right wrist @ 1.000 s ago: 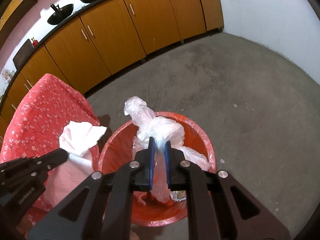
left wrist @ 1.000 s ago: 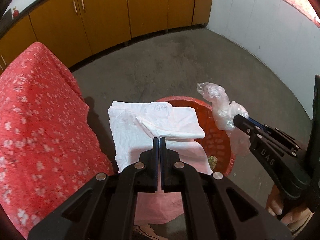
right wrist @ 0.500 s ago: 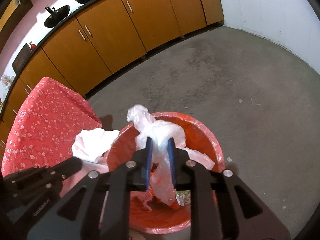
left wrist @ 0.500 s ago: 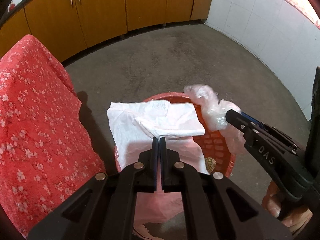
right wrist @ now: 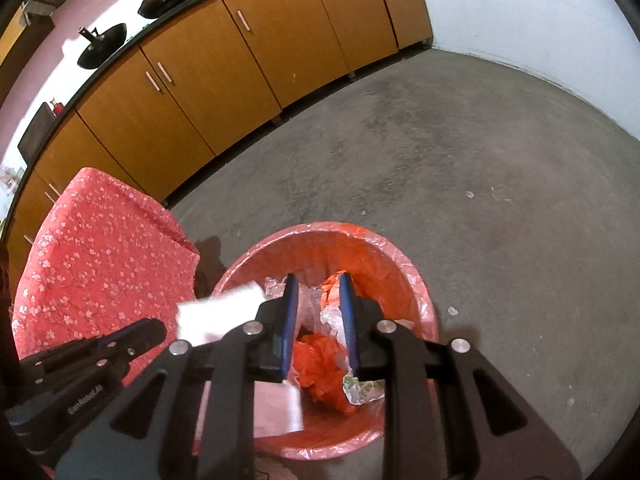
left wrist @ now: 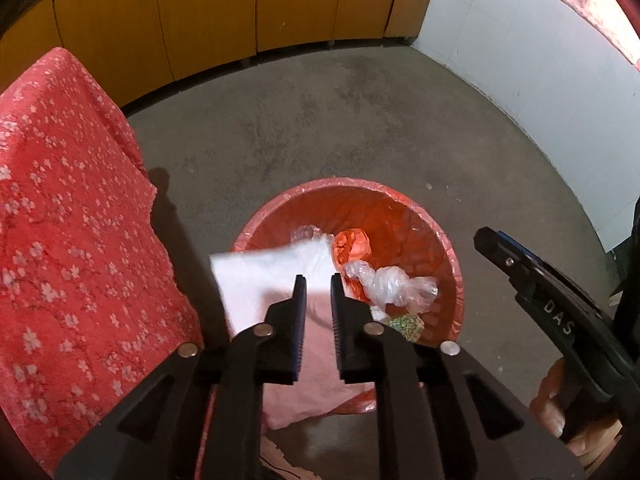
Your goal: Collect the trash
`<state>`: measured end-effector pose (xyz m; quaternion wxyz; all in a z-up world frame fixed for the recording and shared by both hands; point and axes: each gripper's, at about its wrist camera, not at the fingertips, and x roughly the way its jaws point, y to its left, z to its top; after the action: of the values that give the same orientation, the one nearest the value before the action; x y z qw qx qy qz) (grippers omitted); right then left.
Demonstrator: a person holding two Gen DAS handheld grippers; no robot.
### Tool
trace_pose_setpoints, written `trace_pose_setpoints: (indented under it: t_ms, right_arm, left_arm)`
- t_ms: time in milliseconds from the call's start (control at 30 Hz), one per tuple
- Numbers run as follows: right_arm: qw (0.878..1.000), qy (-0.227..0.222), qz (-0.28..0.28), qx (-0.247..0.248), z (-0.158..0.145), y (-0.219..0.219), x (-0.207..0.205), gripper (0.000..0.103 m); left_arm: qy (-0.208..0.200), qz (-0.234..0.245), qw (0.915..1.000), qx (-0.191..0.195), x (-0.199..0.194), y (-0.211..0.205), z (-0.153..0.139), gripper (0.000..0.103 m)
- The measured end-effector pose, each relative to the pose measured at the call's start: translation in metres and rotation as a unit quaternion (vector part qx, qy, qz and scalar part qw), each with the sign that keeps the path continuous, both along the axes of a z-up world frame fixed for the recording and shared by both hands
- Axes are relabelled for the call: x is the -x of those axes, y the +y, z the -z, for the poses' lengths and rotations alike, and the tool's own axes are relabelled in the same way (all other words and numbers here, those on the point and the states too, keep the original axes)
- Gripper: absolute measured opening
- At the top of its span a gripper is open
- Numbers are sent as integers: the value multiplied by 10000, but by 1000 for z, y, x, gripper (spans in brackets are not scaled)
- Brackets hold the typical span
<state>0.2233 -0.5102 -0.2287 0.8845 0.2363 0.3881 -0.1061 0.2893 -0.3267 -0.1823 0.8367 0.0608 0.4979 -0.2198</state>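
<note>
A red bin (left wrist: 344, 185) with a red liner stands on the floor under both grippers. My left gripper (left wrist: 318, 280) hangs over its near left rim with its jaws opening. The white bag (left wrist: 256, 280) is blurred as it slips away below the fingertips, free of the pads. My right gripper (right wrist: 318, 280) is open over the bin (right wrist: 332, 229) with nothing between its fingers. The clear plastic bag (left wrist: 392, 286) lies inside the bin beside an orange crumpled bag (left wrist: 352, 244) and a green patterned wrapper (left wrist: 406, 324). The white bag (right wrist: 220, 312) also shows, blurred, by the left gripper's tip (right wrist: 154, 326).
Furniture covered in a red floral cloth (left wrist: 72, 220) stands close to the bin's left. Orange cabinets (left wrist: 200, 20) line the far side and a white tiled wall (left wrist: 540, 80) runs on the right. Grey concrete floor (left wrist: 320, 120) lies between. A hand (left wrist: 560, 412) holds the right gripper.
The left jaws have parted and the white bag has dropped from them toward the bin. The right jaws have widened and the clear plastic bag has fallen into the bin.
</note>
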Motion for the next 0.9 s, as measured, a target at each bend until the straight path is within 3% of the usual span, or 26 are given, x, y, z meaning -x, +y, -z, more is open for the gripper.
trace_pose_setpoints:
  t_ms: [200, 267, 367, 467, 600, 700, 833, 900]
  right_arm:
    - [9999, -104, 30, 113, -13, 3, 14, 28]
    - [9996, -168, -13, 218, -22, 8, 21, 31]
    - [9988, -285, -82, 384, -38, 16, 32, 38]
    - [9964, -521, -160, 649, -66, 31, 47, 52]
    - [9896, -947, -267, 1053, -110, 53, 70, 81]
    - [9825, -1281, -280, 1325, -145, 71, 91, 98]
    - [9779, -1473, -219, 1470, -185, 95, 114, 99]
    - [9783, -1471, -259, 1439, -201, 106, 123, 99]
  left_arm:
    - [-172, -163, 9996, 144, 7, 12, -22, 14]
    - [-328, -184, 9992, 163, 11, 18, -33, 19]
    - [-761, -220, 9967, 198, 26, 32, -59, 37]
    - [-1166, -256, 9925, 272, 42, 51, -86, 43]
    - [-1565, -451, 9858, 400, 66, 84, -117, 57]
    - [-1918, -687, 9781, 435, 91, 114, -141, 69]
    - [-2408, -1091, 9633, 463, 128, 153, -173, 93]
    - [-2688, -1306, 9529, 523, 151, 175, -190, 98]
